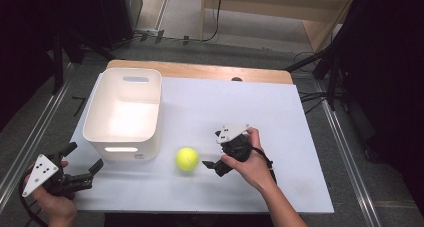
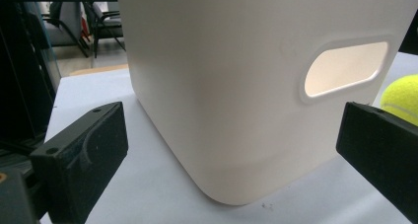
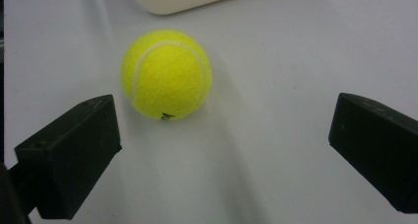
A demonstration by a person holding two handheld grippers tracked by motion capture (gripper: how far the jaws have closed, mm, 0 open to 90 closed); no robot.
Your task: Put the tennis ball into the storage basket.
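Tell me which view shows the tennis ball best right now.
The right gripper view: the tennis ball sits whole and close, just ahead of the open right tongs. The high view shows it small beside the white bin; the left gripper view catches just its edge.

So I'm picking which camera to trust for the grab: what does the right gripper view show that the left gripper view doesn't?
Right gripper view: the whole tennis ball, seam and small print, just ahead of the open right gripper. Left gripper view: the white bin's rounded corner and handle slot, between the open left gripper's jaws. Both: the ball, the bin, the white tabletop.
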